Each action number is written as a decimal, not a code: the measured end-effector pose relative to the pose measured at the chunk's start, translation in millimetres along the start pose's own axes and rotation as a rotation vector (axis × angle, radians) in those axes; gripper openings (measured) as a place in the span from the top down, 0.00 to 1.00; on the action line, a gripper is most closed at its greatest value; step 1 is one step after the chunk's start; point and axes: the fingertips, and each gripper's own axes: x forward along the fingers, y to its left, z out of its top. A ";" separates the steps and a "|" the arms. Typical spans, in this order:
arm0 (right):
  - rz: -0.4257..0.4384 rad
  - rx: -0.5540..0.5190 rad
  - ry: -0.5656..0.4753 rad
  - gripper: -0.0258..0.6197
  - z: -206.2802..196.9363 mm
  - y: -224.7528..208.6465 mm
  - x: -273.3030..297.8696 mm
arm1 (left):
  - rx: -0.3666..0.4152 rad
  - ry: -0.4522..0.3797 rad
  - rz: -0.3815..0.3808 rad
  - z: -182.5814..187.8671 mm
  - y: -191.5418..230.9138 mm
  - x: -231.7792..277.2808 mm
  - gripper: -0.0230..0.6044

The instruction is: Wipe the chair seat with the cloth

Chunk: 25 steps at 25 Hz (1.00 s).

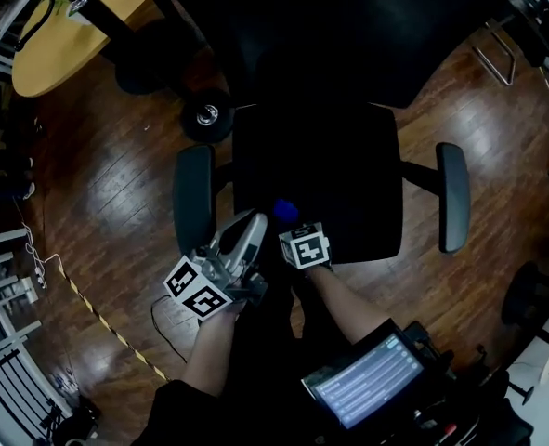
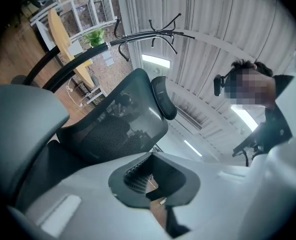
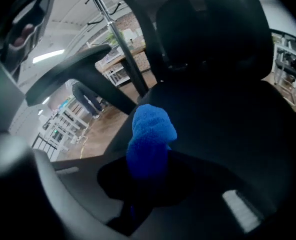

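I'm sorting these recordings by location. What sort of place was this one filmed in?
Most likely an office or lab workspace. A black office chair with armrests stands on a wood floor, a curved wooden table sits nearby, and a coat stand and white shelving racks show behind.

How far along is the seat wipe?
Done: the right gripper is shut on the blue cloth. In hand: the cloth sits over the near edge of the chair seat. Remaining: the wipe across the seat; contact isn't clear. The left gripper is shut, empty.

Fingers together beneath mesh chair back
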 end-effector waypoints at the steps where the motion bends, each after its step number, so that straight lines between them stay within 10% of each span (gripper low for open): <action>1: 0.050 0.000 0.024 0.89 -6.9 24.8 8.2 | 0.002 -0.009 0.006 2.0 0.0 -4.4 0.98; 12: 0.148 -0.057 0.082 0.89 -48.1 83.0 33.6 | -0.006 -0.020 0.046 -4.7 8.2 -31.3 0.98; 25: -0.216 0.148 0.096 0.89 -105.5 -131.6 -70.9 | -0.037 0.119 -0.104 -36.2 -9.9 43.6 0.98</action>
